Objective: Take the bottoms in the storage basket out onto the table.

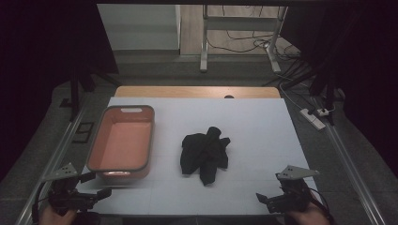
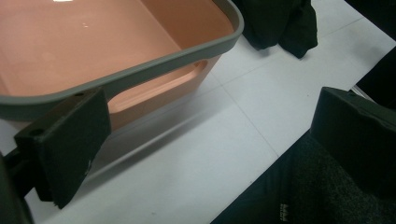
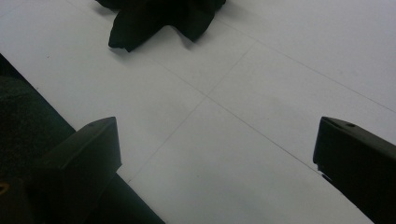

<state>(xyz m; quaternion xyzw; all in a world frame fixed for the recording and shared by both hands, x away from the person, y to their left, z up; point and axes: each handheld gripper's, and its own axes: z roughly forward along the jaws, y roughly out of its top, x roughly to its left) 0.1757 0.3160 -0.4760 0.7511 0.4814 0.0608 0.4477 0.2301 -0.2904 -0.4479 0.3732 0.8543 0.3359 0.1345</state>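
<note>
Grippers, left [image 1: 96,184] and right [image 1: 261,199], gape at table edge; cloth [image 1: 205,153] apart.

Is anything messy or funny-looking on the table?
Only the black cloth. It lies crumpled in a heap in the middle of the white table, its corners sticking out, not folded flat. The orange bin beside it sits upright with nothing in it. Both grippers, left and right, are open, touching nothing.
</note>
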